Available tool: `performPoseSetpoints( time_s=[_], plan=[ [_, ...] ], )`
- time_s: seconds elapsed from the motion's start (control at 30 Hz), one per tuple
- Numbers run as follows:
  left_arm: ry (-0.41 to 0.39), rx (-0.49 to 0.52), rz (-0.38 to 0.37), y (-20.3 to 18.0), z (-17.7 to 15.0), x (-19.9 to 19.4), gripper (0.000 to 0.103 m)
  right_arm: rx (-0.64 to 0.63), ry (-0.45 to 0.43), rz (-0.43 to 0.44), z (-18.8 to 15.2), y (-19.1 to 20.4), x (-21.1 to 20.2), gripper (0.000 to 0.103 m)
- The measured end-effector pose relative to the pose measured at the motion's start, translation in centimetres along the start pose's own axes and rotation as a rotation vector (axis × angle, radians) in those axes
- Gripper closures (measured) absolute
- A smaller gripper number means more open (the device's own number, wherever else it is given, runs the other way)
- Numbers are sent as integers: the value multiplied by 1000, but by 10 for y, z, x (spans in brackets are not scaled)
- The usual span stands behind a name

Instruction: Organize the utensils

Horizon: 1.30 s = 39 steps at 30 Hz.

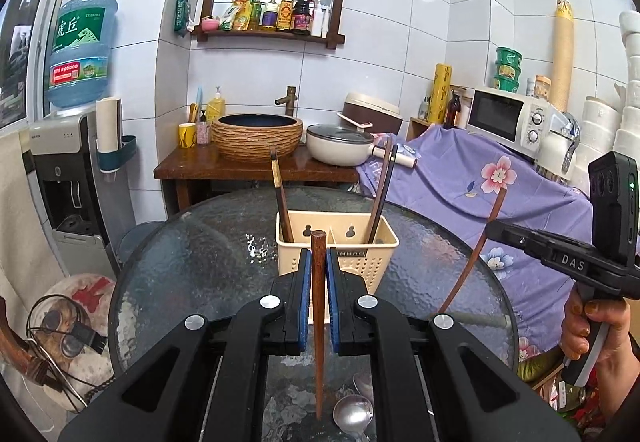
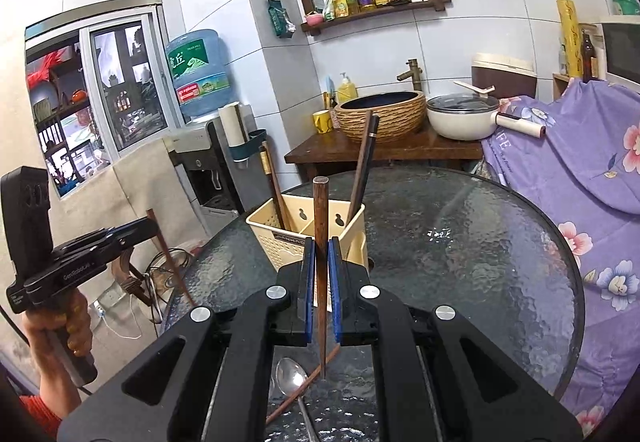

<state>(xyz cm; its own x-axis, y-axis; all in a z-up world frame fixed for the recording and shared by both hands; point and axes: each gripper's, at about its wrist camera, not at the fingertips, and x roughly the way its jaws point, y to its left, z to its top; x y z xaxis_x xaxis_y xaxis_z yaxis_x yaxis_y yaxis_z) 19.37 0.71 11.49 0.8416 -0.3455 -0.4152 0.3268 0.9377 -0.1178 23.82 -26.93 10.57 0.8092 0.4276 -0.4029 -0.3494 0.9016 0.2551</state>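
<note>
Two grippers are up over the round glass table, and each one has a chopstick pinched tight. The left gripper has its blue pads closed on a brown chopstick standing nearly upright, tip hanging just above the glass. The right gripper clamps a darker chopstick the same way, upright, its point low over the table.

Just beyond both sits the cream utensil caddy, near the middle of the table, already holding one chopstick in its left compartment and a pair leaning in the right. Nothing stands between the grippers and that caddy.

Down near the cameras, two metal spoons lie on the glass, and the right wrist view catches one more chopstick lying slantwise beside a spoon.

Far behind: a wooden stand with a woven basin and a white lidded pot. Left, a water dispenser. Right, a microwave on a purple flowered cloth. White tiled walls all round.
</note>
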Motion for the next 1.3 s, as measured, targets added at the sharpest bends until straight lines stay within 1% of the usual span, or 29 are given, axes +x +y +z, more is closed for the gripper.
performPoseSetpoints(
  time_s=[0.2, 0.33, 0.5, 0.63, 0.7, 0.73, 0.8, 0.87, 0.93, 0.97, 1.03, 1.07, 1.1, 1.13, 1.17, 1.2, 1.23, 1.27, 1.3],
  plan=[
    [11, -17, -24, 4, 18, 6, 95, -19, 10, 16, 14, 7, 2, 96],
    [8, -24, -41, 6, 37, 6, 95, -41, 2, 36, 33, 16, -2, 96],
    [-19, -36, -71, 7, 77, -1, 95, -77, -21, 44, 70, 31, -6, 96],
    [-42, -41, -79, 7, 117, -3, 96, -105, -64, 23, 105, 43, -10, 96],
    [-54, -63, -87, 8, 140, -2, 96, -116, -86, 4, 124, 48, -10, 96],
    [-60, -62, -83, 8, 148, -2, 96, -117, -92, -3, 131, 49, -9, 96],
    [-81, -52, -48, 5, 166, 2, 96, -111, -111, -24, 148, 50, -6, 96],
    [-73, -57, -54, 4, 173, 7, 96, -102, -120, -36, 158, 49, -2, 96],
    [-31, -83, -71, 8, 170, 19, 96, -96, -110, -55, 159, 46, 8, 96],
    [-11, -89, -58, 10, 162, 25, 96, -89, -106, -59, 158, 43, 12, 96],
    [22, -63, -13, 11, 147, 34, 96, -69, -89, -60, 150, 34, 22, 96],
    [41, -44, 28, 12, 130, 41, 91, -58, -82, -61, 145, 30, 26, 96],
    [56, -33, 49, 15, 120, 46, 84, -53, -78, -64, 141, 28, 28, 96],
    [76, -21, 70, 19, 109, 51, 66, -49, -70, -66, 137, 24, 31, 96],
    [107, 1, 109, 23, 90, 60, 49, -43, -67, -62, 134, 22, 32, 96],
    [120, 11, 138, 28, 77, 64, 45, -34, -69, -55, 132, 20, 30, 96],
    [149, 24, 177, 34, 62, 71, 43, -31, -71, -51, 130, 19, 29, 96],
    [213, 50, 210, 41, 42, 83, 44, -30, -78, -44, 130, 19, 25, 96],
    [262, 59, 213, 48, 26, 92, 44, -34, -87, -42, 129, 19, 22, 96]
  ],
)
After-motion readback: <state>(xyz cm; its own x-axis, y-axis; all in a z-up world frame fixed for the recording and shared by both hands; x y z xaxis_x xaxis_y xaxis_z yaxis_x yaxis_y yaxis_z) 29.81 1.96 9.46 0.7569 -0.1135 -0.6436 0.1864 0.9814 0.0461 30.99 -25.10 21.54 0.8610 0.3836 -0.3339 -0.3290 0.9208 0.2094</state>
